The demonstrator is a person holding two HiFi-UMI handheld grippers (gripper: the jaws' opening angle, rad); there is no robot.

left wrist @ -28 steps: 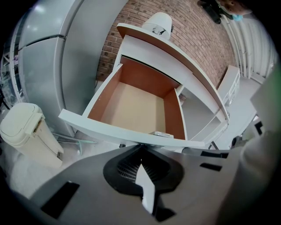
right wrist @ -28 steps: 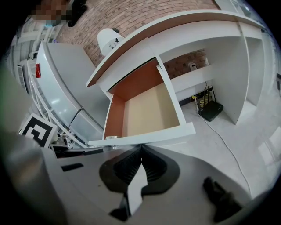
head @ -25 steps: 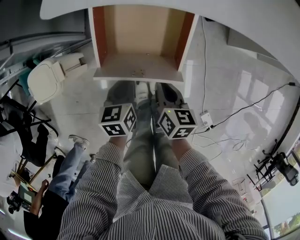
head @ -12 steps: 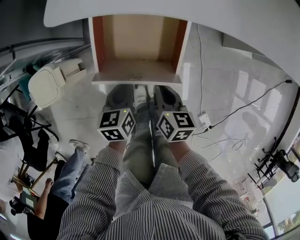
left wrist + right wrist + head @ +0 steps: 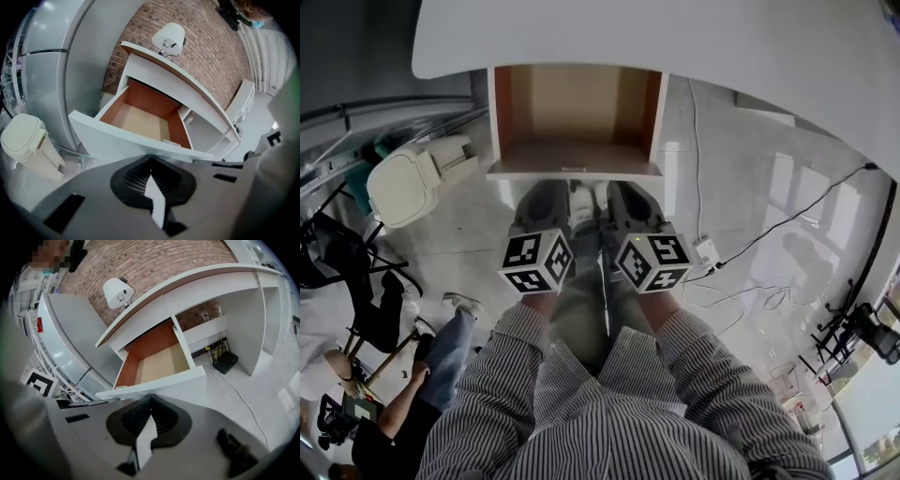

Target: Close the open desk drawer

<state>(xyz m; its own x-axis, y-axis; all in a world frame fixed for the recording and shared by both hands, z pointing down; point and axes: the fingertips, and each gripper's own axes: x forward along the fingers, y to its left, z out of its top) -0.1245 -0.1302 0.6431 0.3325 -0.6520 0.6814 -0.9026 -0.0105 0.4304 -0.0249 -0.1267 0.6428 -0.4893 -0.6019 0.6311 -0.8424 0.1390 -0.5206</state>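
Drawer [image 5: 575, 172], just one, sticks out open from under the white bench [image 5: 675, 37], right in front of the person's knees. It is a square box, white on the outside, with red-brown sides and a pale wood bottom. Two tongs point at it side by side, the left tongs [image 5: 546, 187] and the right tongs [image 5: 630, 187]. Both have their tips very close to the drawer's white front. Each pair is pressed together with nothing in between. Two cubes with black and white squares ride on them, the left cube [image 5: 534, 262] and the right cube [image 5: 654, 262]. The floor [image 5: 750, 169] is made of pale, shiny tiles. One cream bin [image 5: 408, 183] with a round lid stands to the left of the drawer. Thin black cables [image 5: 787, 216] lie on the floor to the right. Behind the bench is a red brick wall [image 5: 206, 42], and one round white lamp [image 5: 168, 36] stands on the bench top.
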